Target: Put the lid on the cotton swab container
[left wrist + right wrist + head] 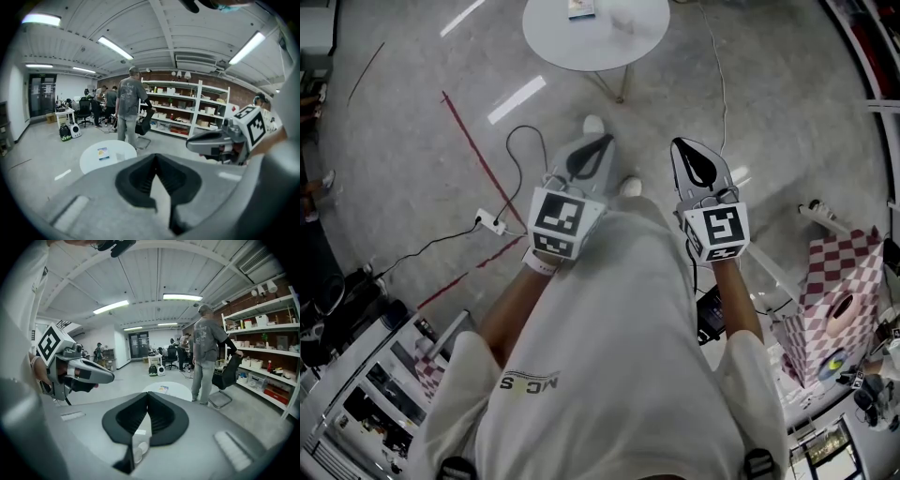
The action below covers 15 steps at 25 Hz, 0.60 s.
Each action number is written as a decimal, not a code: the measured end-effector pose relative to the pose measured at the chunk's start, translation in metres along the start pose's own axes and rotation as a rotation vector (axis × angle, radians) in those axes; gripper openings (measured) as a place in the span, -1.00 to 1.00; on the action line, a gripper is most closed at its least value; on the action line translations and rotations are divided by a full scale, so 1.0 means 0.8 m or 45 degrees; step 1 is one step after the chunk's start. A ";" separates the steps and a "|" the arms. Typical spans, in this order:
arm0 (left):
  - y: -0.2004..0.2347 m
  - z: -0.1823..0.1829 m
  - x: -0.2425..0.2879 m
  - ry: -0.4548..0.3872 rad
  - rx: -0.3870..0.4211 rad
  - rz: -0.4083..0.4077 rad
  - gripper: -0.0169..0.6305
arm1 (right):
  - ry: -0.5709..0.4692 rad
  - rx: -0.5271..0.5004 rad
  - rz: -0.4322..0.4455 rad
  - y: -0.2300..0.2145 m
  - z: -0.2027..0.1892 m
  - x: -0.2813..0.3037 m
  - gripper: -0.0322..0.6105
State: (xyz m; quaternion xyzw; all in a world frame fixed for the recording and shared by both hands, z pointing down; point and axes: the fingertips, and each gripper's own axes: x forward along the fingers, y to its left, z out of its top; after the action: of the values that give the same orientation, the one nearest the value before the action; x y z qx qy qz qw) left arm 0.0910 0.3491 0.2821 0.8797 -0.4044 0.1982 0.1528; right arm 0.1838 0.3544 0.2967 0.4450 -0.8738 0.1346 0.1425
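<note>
Task not yet begun. You stand well apart from the round white table [614,52]. On it lies a small blue-and-white box [581,7], and the faint clear shape [623,21] beside that may be the cotton swab container, but it is too small to tell. No lid is made out.

The grey left gripper [592,150] and grey right gripper [689,159] both have their jaws closed tip to tip, holding nothing. The next move likely calls for walking up and opening the jaws.

Only the gripper views show the person in a grey shirt [127,105] and the white metal shelves [187,110]. Only the head view shows the red floor line [478,150].

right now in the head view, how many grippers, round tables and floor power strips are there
grippers: 2, the left gripper and the right gripper, both shut with nothing in them
round white table: 1
white power strip on the floor: 1
total: 4
</note>
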 end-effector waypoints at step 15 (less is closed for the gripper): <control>0.202 0.070 0.152 0.046 -0.120 -0.058 -0.95 | 0.147 -0.054 0.047 -0.092 0.074 0.237 -0.90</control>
State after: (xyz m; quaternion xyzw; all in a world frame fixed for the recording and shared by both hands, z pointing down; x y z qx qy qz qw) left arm 0.0510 0.1450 0.3082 0.8767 -0.3902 0.1913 0.2061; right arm 0.1291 0.1509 0.3202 0.4173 -0.8748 0.1442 0.1995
